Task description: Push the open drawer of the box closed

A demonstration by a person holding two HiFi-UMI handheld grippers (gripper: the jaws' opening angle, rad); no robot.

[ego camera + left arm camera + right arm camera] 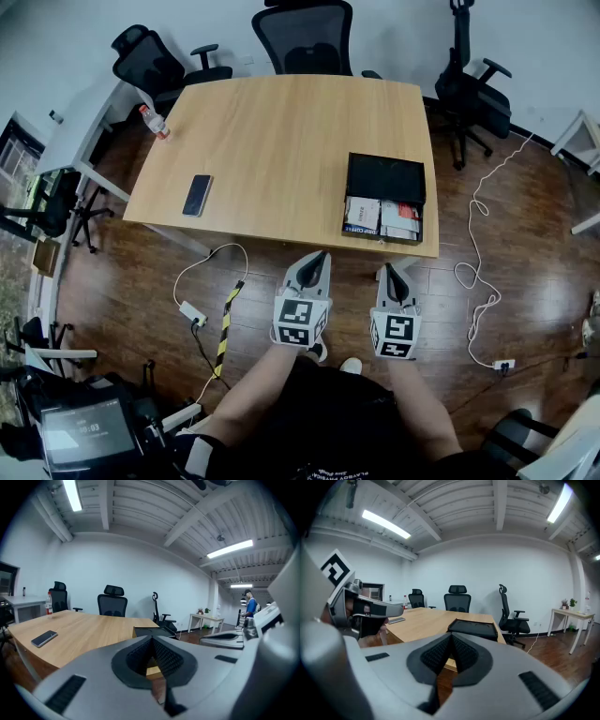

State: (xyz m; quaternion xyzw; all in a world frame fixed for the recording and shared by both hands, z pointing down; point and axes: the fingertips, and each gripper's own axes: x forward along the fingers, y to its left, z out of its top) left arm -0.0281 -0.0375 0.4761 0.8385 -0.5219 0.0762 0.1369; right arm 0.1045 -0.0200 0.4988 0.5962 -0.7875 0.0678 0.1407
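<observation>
The black box [385,178] sits at about 4 o'clock on the wooden surface [272,141], close to the near edge. Its drawer [380,238] is pulled out toward the person, showing printed packets [364,214] packed inside. Because the drawer front faces the standing person, it can be closed with a plain shove away from the body, toward 12 o'clock.

Both tools are held low in front of the person, off the surface and well short of the box. The left gripper [319,256] is at about 7 o'clock from the drawer, and the right gripper [388,272] is almost directly below it at 6 o'clock. In each gripper view the jaws are pressed together at the tips with nothing between them. That seems a sensible shape for pushing, since a blunt closed nose meets the drawer front and nothing has to be pinched.

The right gripper looks the better placed, with the box dead ahead in its view, while the left gripper sees it off toward 1 o'clock. The push has not begun.

A phone [197,195] at 8 o'clock and a bottle [155,122] at 10 o'clock are well clear of the drawer's path.
</observation>
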